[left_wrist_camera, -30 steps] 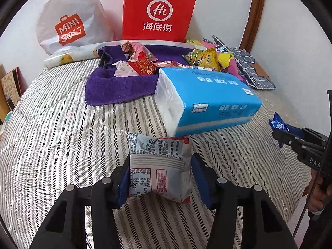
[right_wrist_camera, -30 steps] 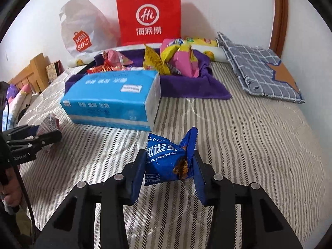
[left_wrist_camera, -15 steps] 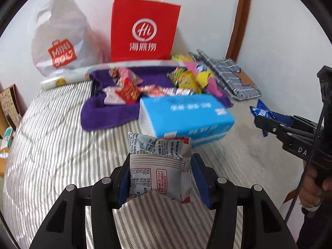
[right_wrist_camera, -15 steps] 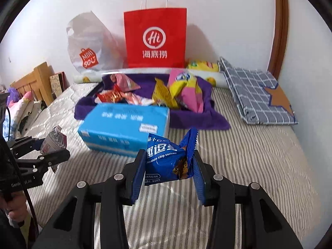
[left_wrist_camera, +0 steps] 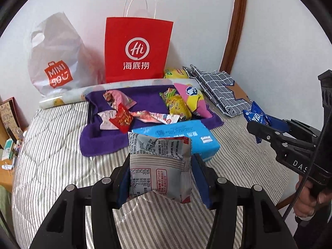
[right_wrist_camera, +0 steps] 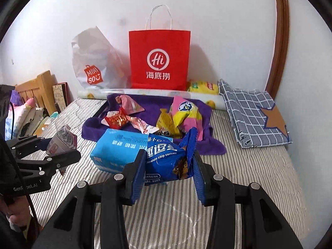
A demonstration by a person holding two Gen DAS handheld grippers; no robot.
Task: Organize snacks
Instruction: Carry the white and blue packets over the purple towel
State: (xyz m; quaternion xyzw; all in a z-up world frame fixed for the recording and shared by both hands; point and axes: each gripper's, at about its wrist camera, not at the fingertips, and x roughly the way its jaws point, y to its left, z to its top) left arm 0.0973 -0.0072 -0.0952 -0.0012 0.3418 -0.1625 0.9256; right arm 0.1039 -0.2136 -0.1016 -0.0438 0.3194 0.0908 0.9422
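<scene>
I am seeing even, soft daylight in both views — no harsh glare, only a faint sheen on the white plastic bag (left_wrist_camera: 56, 56). The red paper bag (right_wrist_camera: 159, 60) is casting a soft shadow rightward on the wall. Fisheye distortion is bending the edges, black vignetting is filling the corners, and focus is holding sharp.

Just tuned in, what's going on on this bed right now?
A person is sorting snacks with two handheld grippers. The left gripper is shut on a grey snack packet, and the right gripper is shut on a blue cookie packet. Both are held above the striped bed. More snacks lie on the purple towel, behind a blue tissue pack.
</scene>
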